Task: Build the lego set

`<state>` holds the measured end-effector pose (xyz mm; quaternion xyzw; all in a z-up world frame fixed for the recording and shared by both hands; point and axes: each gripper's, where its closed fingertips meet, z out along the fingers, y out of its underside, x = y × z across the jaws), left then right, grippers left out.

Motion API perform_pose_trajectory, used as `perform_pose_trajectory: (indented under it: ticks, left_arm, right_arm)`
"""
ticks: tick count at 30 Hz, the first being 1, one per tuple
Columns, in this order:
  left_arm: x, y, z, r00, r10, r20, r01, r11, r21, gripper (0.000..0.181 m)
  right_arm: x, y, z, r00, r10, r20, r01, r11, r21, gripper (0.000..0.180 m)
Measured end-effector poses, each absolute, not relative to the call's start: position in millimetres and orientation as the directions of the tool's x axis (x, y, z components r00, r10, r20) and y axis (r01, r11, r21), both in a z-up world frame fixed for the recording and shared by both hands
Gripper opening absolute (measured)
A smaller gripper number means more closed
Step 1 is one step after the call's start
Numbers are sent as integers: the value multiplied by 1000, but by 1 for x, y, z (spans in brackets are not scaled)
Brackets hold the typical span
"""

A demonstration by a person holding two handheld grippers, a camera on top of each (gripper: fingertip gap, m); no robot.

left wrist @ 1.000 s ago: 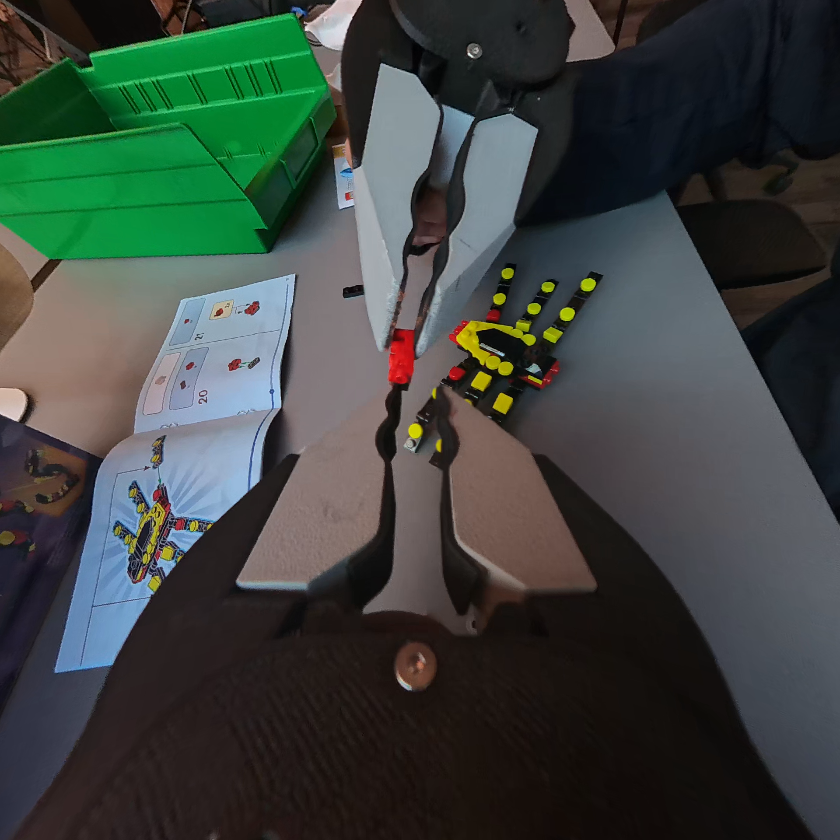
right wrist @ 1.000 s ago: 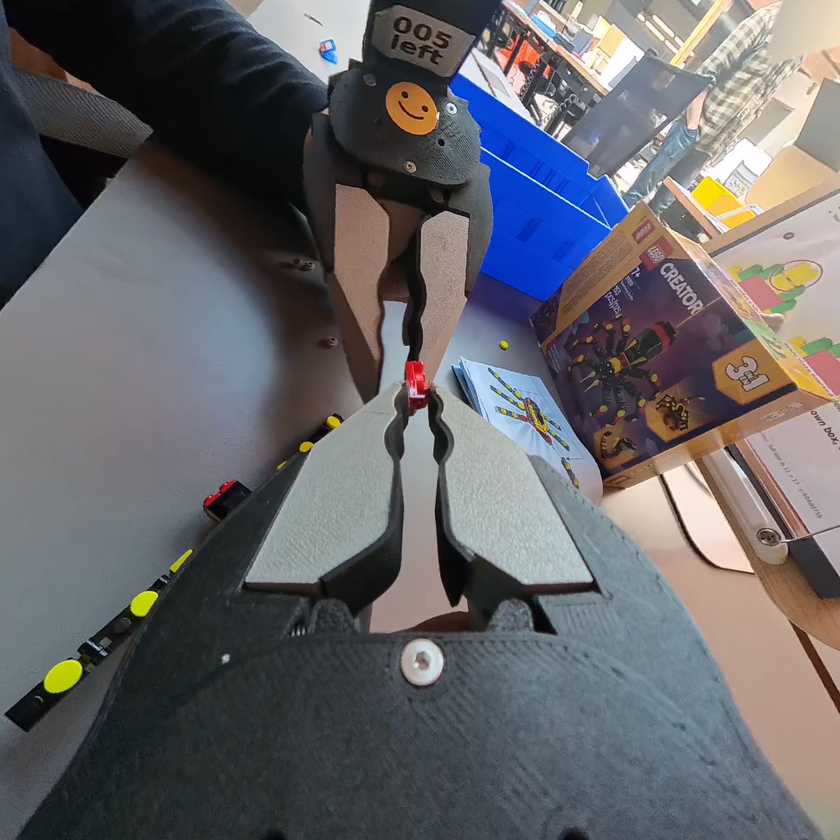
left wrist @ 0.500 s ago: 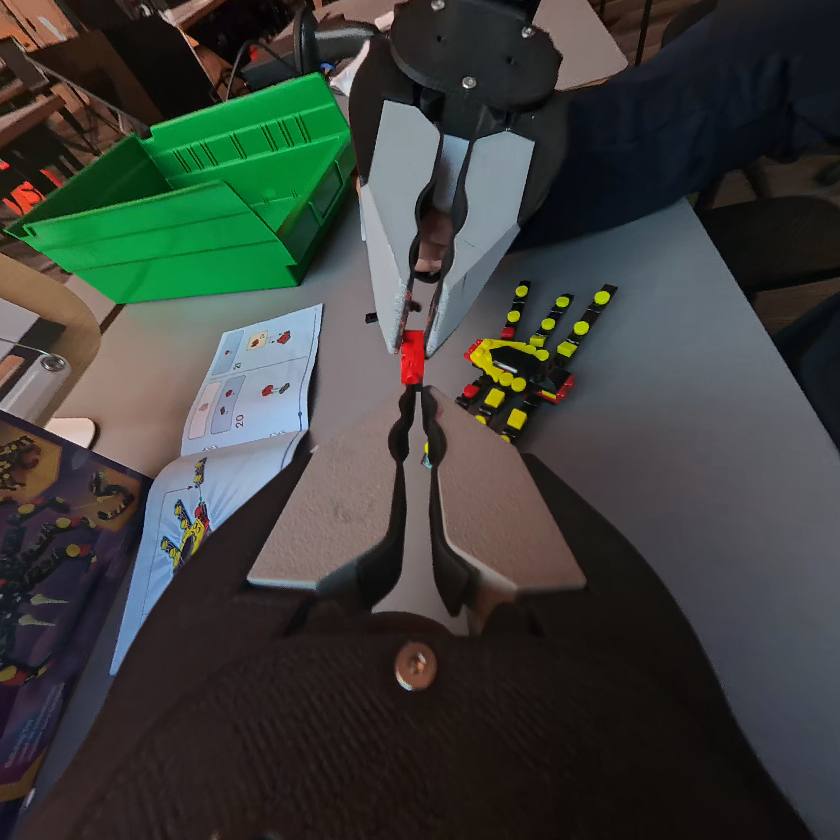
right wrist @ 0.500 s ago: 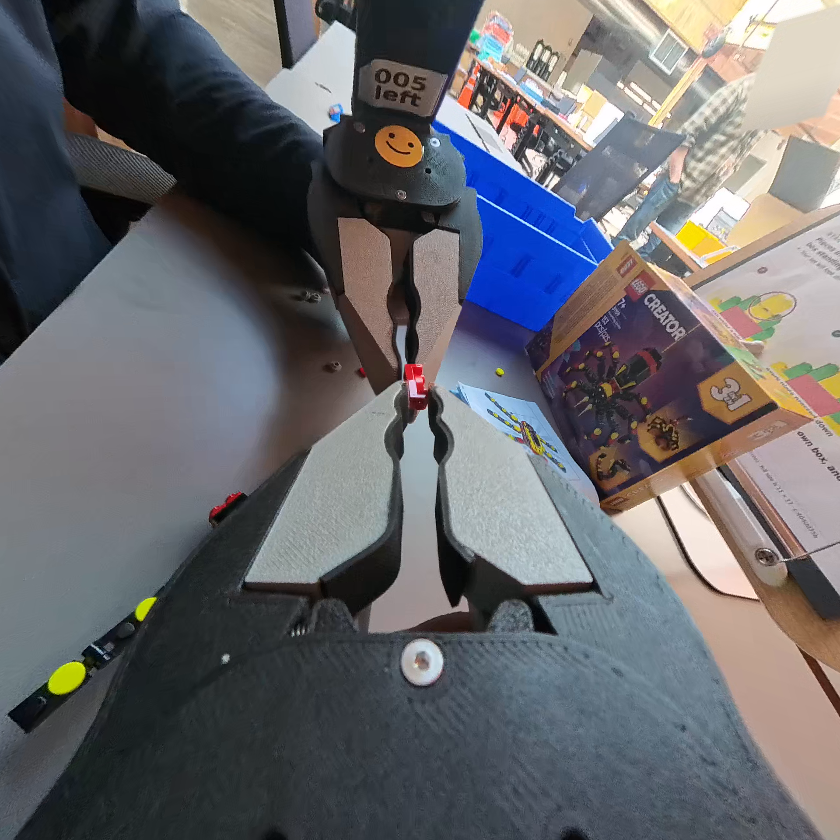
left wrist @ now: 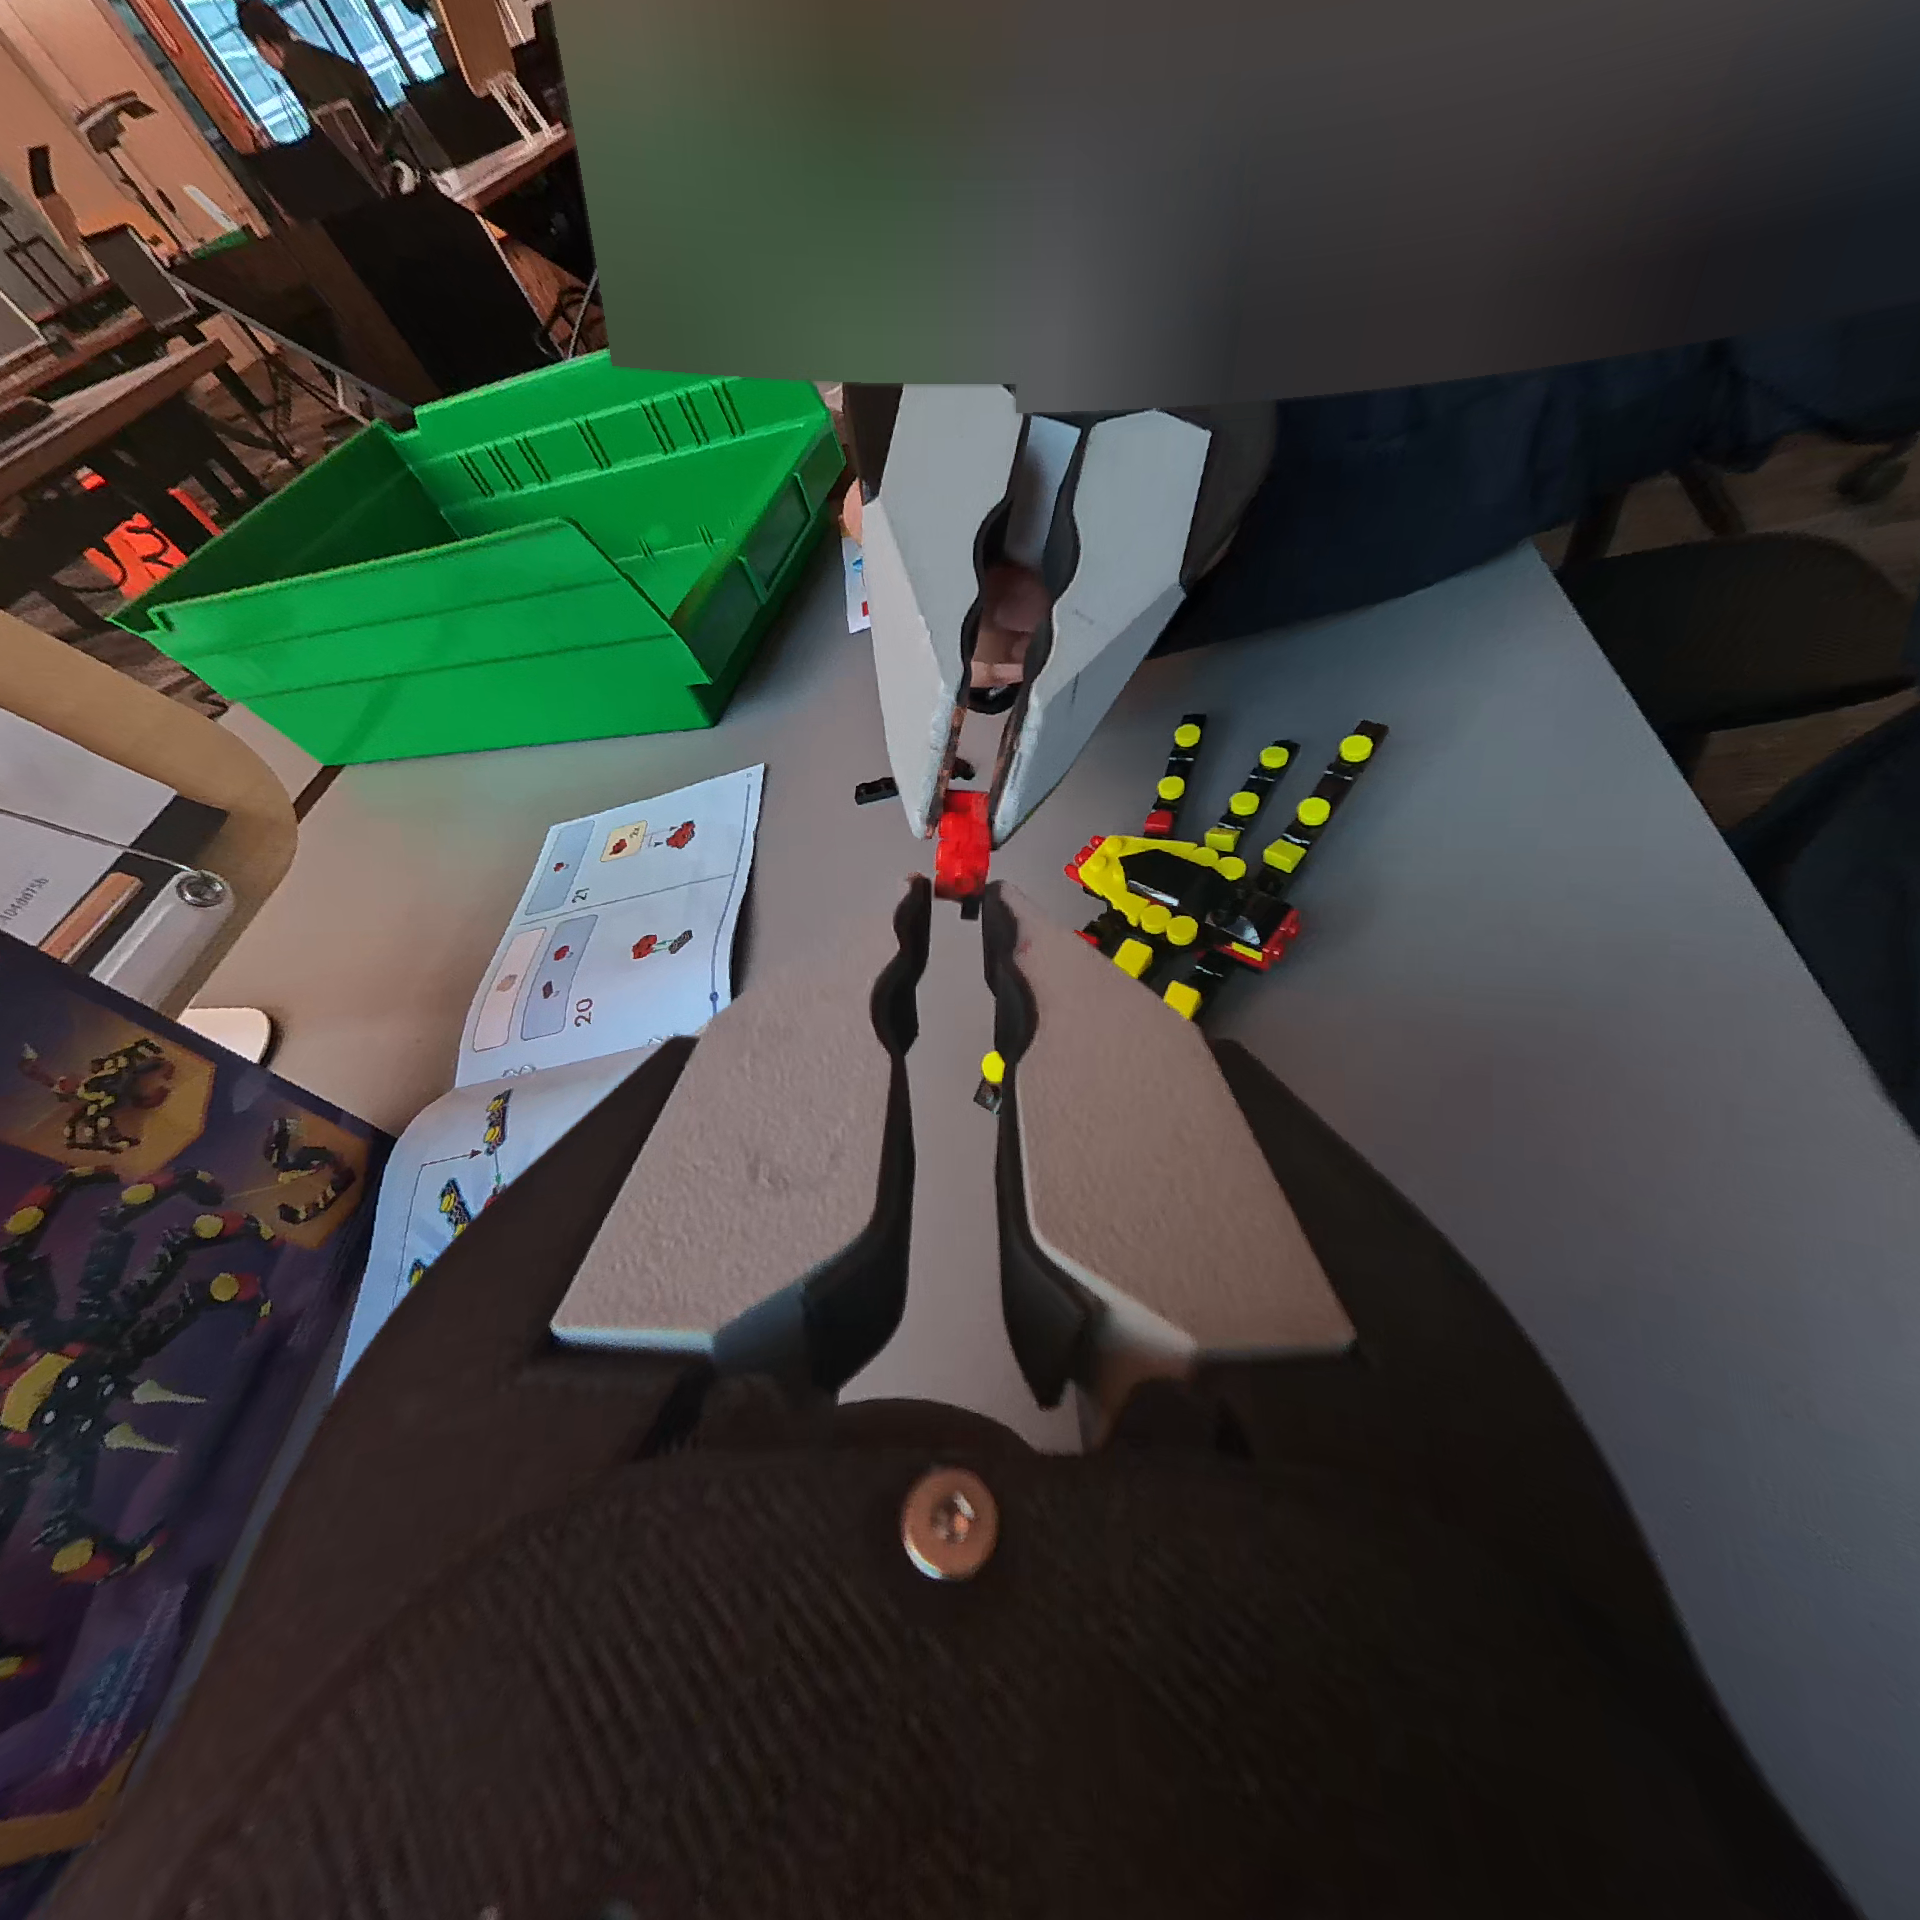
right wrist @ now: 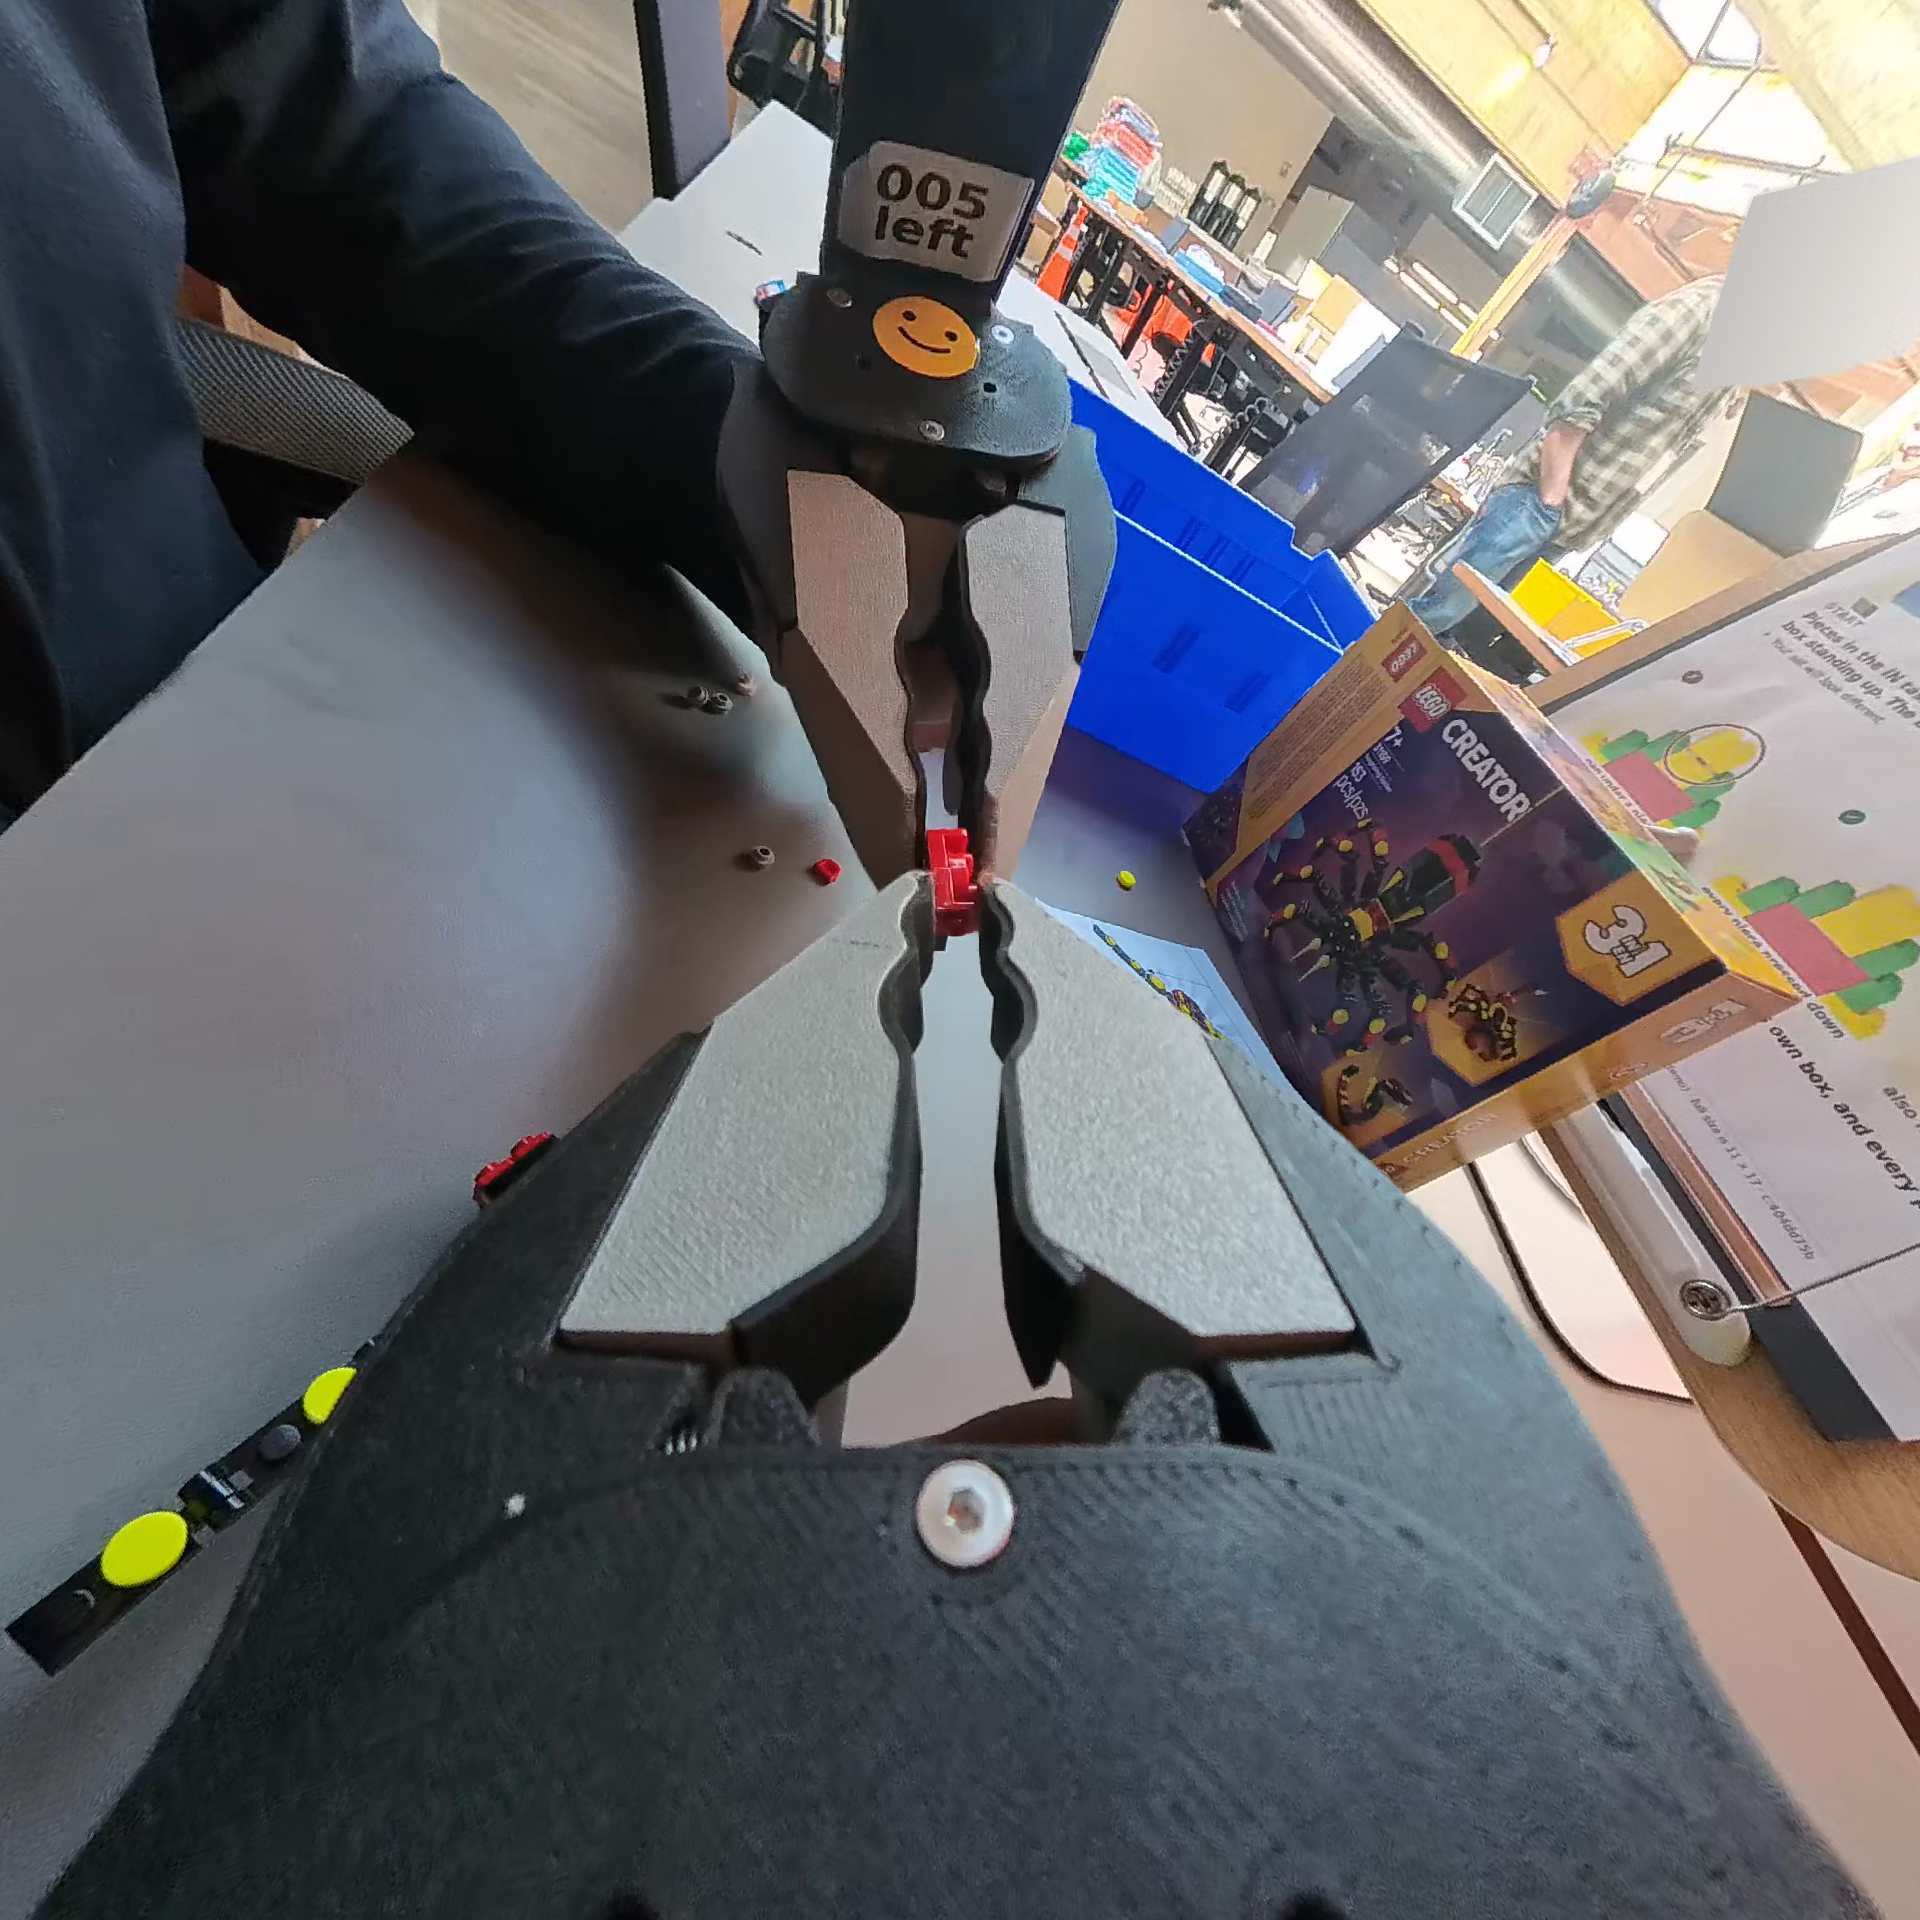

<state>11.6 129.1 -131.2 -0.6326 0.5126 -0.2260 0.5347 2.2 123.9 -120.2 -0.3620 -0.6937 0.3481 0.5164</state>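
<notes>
A small red lego piece [left wrist: 961, 847] hangs in the air between my two grippers, which meet tip to tip. My right gripper [right wrist: 952, 899] is shut on one end of the piece [right wrist: 948, 883]; in the left wrist view it reaches down from above [left wrist: 964, 821]. My left gripper [left wrist: 954, 896] has its jaws narrowly set on the other end, where a tiny black bit shows. In the right wrist view it points down from above [right wrist: 943, 836]. The partly built black, yellow and red spider [left wrist: 1184, 904] lies on the grey table [left wrist: 1507, 1039] to the right.
An open instruction booklet [left wrist: 623, 914] lies left of the grippers, with a green bin [left wrist: 468, 582] behind it. The lego box [right wrist: 1455, 914] and a blue bin [right wrist: 1195, 623] stand on the far side. Small loose pieces [right wrist: 826, 871] lie on the table. A spider leg [right wrist: 145, 1548] lies at lower left. Both grippers' tips are close together, under 4 cm apart.
Both grippers have risen above the table with the red piece between them. My left jaws closed in from a wider gap onto the piece's end.
</notes>
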Motion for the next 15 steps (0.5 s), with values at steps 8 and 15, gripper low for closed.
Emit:
perform_pose_trajectory:
  ticks: [8, 15]
  left_arm:
    - [14, 124, -127, 343, -898, -275, -385, 133, -913, 5]
    - [17, 118, -130, 308, -939, -152, -337, 41, -940, 4]
  right_arm:
    - [2, 120, -122, -210, 839, 502, 151, 535, -831, 5]
    - [5, 114, -124, -235, 773, 589, 154, 628, -763, 5]
